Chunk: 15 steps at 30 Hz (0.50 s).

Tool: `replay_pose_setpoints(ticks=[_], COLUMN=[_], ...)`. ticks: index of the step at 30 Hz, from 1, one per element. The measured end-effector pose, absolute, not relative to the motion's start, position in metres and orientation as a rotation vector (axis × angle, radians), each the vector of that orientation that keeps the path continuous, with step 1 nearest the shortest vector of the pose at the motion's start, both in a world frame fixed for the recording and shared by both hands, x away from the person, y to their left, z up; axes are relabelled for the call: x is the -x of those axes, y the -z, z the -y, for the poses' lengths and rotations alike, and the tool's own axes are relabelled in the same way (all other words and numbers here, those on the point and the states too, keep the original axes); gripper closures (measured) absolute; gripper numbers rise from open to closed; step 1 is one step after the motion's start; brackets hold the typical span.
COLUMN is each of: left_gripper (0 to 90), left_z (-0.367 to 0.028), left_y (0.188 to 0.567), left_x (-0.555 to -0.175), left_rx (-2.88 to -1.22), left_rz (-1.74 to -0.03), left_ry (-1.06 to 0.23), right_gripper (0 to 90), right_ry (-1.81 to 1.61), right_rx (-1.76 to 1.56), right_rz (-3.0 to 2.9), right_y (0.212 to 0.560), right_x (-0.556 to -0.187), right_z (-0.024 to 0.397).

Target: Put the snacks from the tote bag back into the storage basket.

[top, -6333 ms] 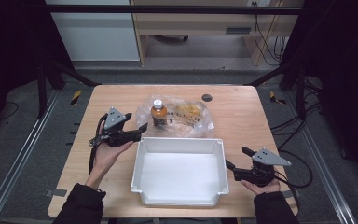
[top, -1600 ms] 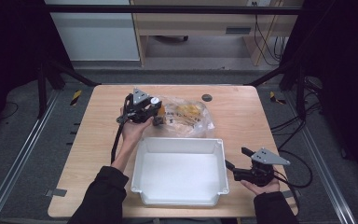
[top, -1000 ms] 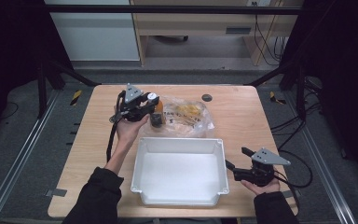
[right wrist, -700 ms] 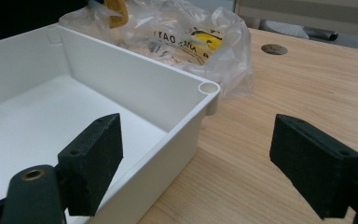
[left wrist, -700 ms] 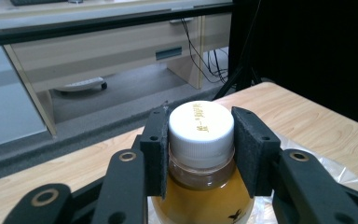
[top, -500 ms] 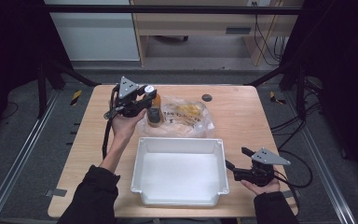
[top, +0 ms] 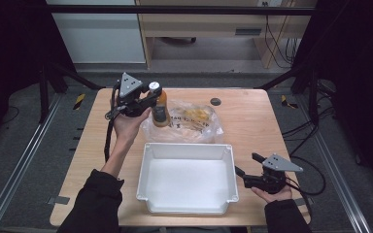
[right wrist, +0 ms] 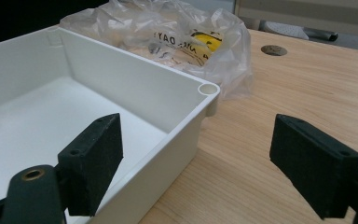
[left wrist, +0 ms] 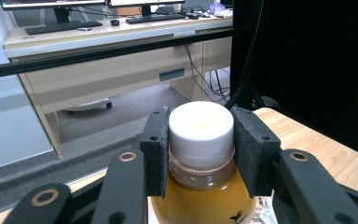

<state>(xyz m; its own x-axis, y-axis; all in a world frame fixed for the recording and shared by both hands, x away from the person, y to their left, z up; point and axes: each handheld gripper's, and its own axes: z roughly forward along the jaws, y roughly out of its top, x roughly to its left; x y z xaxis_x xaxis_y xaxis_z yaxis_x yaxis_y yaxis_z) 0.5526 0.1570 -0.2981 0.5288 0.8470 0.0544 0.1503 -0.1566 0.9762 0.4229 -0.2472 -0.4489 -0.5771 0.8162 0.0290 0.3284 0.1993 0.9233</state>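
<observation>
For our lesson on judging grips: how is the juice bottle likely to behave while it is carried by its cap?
The bottle looks nearly full of orange liquid, so probably heavy for its size. The left gripper pinches only the white cap, so the body may swing or slip if jerked. It is tall and narrow, so it might tip when set in the tray.

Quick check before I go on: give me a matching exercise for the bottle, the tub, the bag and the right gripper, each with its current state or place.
Things:
1. Clear plastic bottle of orange drink with a white cap
2. White rectangular plastic tub
3. Crumpled clear plastic bag
4. Right gripper

States:
A. Jaws open astride the tub's right wall
B. Empty, at the table's near edge
C. Clamped at the cap by the left gripper, off the table
D. Lying on the wood behind the tub

Pairs: 1-C, 2-B, 3-D, 4-A
</observation>
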Motion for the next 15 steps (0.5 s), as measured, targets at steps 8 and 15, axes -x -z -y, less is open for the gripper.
replay_pose_setpoints(ticks=[8,15], left_gripper=[59.1,59.1], left_z=[-0.163,-0.169], left_y=[0.291,0.285], left_x=[-0.543,-0.528], left_rx=[-1.624,-1.617], left_rz=[-0.861,-0.844], left_ry=[-0.783,-0.784], right_gripper=[17.3,17.3], right_ry=[-1.362,-1.363], right_rx=[-1.065,-1.064], right_rz=[-2.004,-2.001], right_y=[0.449,0.449], right_x=[-0.423,-0.423], right_z=[0.247,0.248])
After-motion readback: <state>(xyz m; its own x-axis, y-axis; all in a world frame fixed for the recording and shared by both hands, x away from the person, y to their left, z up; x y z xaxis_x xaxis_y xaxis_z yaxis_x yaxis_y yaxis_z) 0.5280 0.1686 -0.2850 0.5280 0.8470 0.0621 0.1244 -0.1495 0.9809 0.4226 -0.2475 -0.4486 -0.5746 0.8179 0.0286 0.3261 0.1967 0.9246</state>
